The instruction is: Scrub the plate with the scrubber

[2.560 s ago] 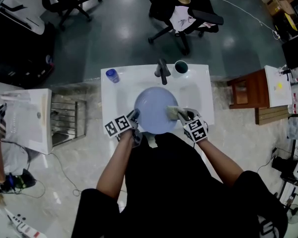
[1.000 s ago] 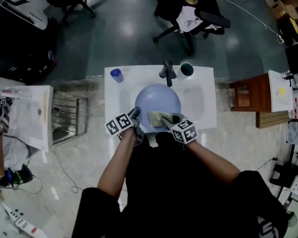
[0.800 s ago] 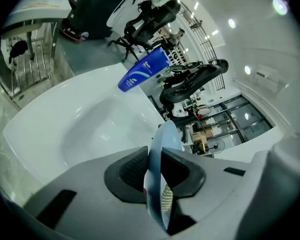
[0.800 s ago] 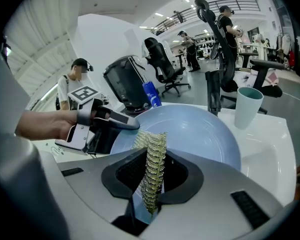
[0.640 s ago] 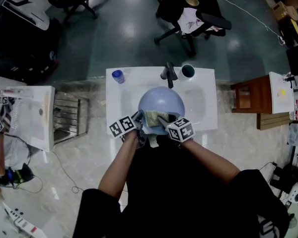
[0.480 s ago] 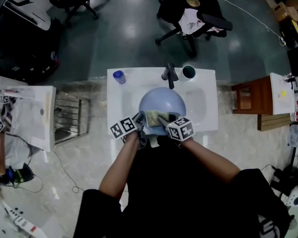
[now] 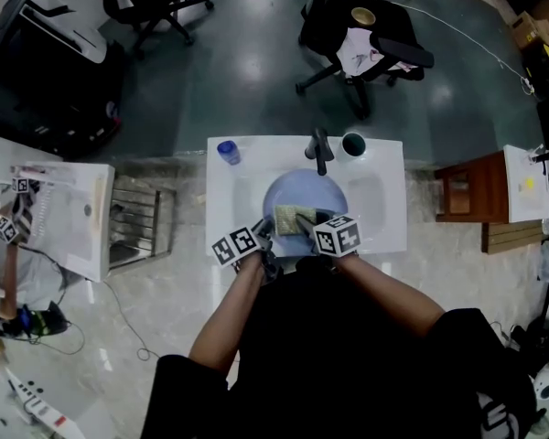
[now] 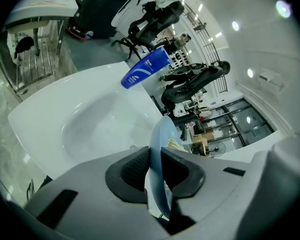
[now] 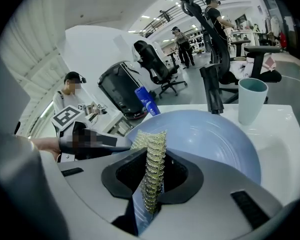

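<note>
A light blue plate [image 7: 313,204] sits tilted in the white sink [image 7: 384,218]. My left gripper [image 7: 263,234] is shut on the plate's near-left rim; in the left gripper view the thin plate edge [image 8: 161,144] runs between the dark pads [image 8: 132,170], and the jaws have just been closing a little on it. My right gripper [image 7: 304,219] is shut on a yellow-green mesh scrubber [image 7: 288,219], which lies against the plate's near face, left of its middle. In the right gripper view the scrubber [image 9: 152,156] stands edge-on between the jaws over the plate [image 9: 210,139].
A black faucet [image 7: 320,149] and a pale cup [image 7: 353,144] stand at the sink's back rim, a blue bottle [image 7: 228,152] at its back left. A metal rack [image 7: 142,227] is left of the sink, a wooden table [image 7: 462,199] right. Office chairs [image 7: 357,35] stand beyond.
My right gripper has carried the scrubber leftward across the plate, from its right edge to left of the middle. The left gripper has kept its hold on the rim.
</note>
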Tool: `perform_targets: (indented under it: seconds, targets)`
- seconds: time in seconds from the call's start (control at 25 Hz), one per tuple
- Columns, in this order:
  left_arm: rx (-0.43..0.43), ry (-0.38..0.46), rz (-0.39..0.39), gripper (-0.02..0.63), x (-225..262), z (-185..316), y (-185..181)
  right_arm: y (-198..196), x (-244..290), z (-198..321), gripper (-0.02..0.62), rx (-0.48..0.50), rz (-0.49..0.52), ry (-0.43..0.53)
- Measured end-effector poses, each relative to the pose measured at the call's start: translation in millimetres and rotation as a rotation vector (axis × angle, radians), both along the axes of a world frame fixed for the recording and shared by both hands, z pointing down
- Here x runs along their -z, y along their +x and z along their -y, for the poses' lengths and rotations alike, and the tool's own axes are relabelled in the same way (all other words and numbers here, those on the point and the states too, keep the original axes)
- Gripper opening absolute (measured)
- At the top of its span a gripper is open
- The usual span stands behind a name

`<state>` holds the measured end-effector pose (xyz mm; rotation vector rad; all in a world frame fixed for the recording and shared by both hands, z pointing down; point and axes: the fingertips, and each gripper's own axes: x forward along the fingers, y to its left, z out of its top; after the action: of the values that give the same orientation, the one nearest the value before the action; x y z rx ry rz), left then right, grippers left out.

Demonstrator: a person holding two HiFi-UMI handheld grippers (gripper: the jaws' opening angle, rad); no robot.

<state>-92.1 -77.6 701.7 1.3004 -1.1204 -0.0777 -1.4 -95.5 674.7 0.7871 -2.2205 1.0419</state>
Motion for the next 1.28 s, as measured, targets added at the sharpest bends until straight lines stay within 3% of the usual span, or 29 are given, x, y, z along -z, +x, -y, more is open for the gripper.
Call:
perform_targets:
  seconds: [0.2,0.44,0.8,1.04,1.28]
  targets:
    - [0.012,0.002,0.016,0.052,-0.3,-1.9,-9.3,-0.8,6.0,6.0,0.061,0.038,0.044,-0.023]
    - [-0.036,0.023,0.039,0.049,5.0,-7.2,-9.6,-6.2,3.8,13.3,0.061,0.105,0.06,-0.07]
    - [-0.057,0.039,0.021,0.048,9.1,-17.5,6.5,-16.8,-11.5,8.2,0.066,0.265,-0.042,-0.02]
    - [-0.081,0.044,0.008,0.051,8.0,-24.2,14.4,-0.1,-21.6,14.0,0.071,0.266,-0.1,-0.009]
    - [-0.074,0.047,-0.004,0.055,10.2,-31.0,16.9,40.6,-31.2,30.5,0.071,0.215,-0.176,0.001]
